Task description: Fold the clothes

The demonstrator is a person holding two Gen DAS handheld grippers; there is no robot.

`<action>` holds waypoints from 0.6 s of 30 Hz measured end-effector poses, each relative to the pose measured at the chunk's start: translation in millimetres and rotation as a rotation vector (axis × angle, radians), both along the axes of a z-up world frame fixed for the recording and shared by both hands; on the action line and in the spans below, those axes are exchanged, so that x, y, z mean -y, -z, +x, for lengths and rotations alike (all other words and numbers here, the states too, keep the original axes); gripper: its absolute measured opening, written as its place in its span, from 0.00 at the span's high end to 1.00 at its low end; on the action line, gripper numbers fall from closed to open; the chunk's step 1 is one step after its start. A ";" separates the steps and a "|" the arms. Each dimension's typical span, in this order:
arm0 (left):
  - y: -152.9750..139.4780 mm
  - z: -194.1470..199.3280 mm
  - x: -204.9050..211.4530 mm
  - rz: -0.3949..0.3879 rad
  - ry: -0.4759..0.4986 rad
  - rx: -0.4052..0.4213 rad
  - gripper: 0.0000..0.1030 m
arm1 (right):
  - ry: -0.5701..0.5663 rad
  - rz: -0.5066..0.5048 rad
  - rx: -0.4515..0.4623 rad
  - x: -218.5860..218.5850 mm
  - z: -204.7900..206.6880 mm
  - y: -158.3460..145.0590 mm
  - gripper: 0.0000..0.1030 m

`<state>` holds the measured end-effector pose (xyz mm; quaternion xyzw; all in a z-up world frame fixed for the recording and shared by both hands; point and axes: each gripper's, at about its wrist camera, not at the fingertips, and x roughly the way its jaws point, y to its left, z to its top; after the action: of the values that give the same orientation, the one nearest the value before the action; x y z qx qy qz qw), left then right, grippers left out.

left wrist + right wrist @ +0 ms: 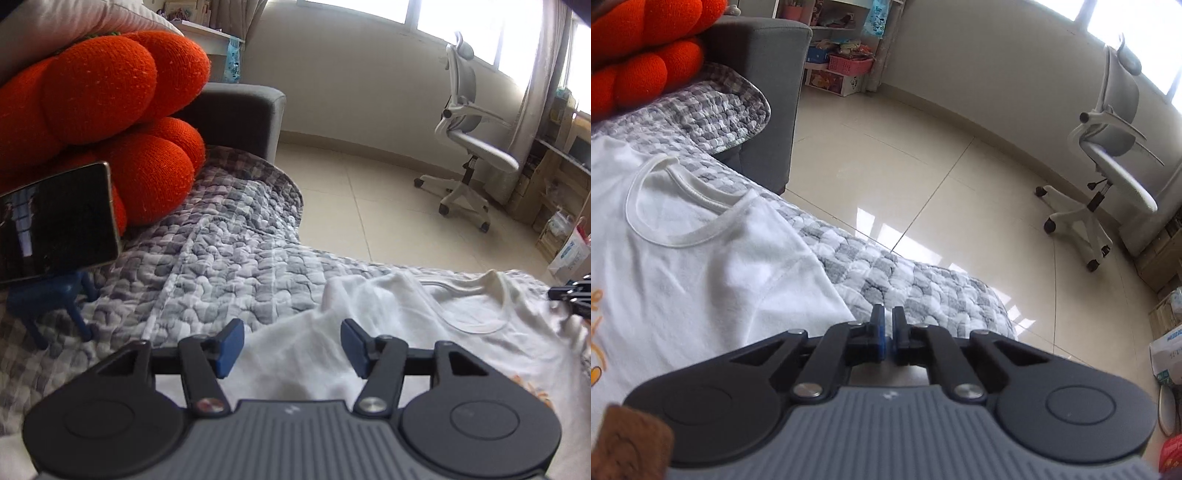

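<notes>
My left tongs (291, 345) gape over the white shirt (406, 325); right tongs (888, 332) nearly closed (nothing visibly pinched) — I may snag the quilt (905, 280).

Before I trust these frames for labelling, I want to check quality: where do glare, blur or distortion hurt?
Left wrist view: the windows are blown out, the white cotton T-shirt is soft near the right edge, and the fisheye bends the walls. Right wrist view: window reflections glare on the glossy beige floor tiles, and the grey office chair looks smeared.

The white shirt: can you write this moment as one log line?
white shirt: flat on quilt | left tongs: open above shirt | right tongs: shut
</notes>
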<state>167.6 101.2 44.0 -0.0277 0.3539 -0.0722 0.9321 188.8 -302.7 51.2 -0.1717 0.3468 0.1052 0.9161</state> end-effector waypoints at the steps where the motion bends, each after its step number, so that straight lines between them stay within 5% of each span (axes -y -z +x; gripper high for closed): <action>1: 6.7 9.8 2.2 0.010 0.006 -0.024 0.38 | 0.006 0.008 0.008 0.4 0.3 -2.1 0.96; 5: 17.7 15.4 7.0 0.001 0.031 -0.023 0.28 | 0.020 0.105 0.018 11.2 -0.1 -11.0 0.84; 7: 14.9 11.6 7.6 0.003 0.034 -0.006 0.27 | 0.011 0.159 0.016 16.2 -0.4 -12.3 0.41; 8: 10.0 8.0 6.3 0.004 0.026 0.012 0.27 | -0.001 0.193 0.014 18.1 -2.0 -12.4 0.38; 12: -9.1 -3.0 10.2 0.036 0.063 0.105 0.26 | -0.040 0.287 -0.032 19.8 -1.6 -8.5 0.38; 14: -5.5 4.3 13.5 0.032 0.090 0.073 0.26 | -0.039 0.253 -0.072 13.0 3.3 -0.1 0.41; 15: -1.0 9.6 13.4 0.016 0.098 0.042 0.26 | -0.037 0.228 -0.084 8.9 4.9 4.1 0.55; 17: 6.5 15.9 11.1 -0.016 0.106 0.013 0.26 | -0.032 0.199 -0.102 2.3 7.0 9.3 0.62; 18: 9.0 17.6 9.6 -0.031 0.108 0.009 0.26 | -0.027 0.191 -0.098 1.2 6.6 8.6 0.77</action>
<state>185.2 91.7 35.0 -0.0228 0.3494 -0.1283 0.9279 195.4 -303.9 42.6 -0.0828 0.3774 0.1582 0.9087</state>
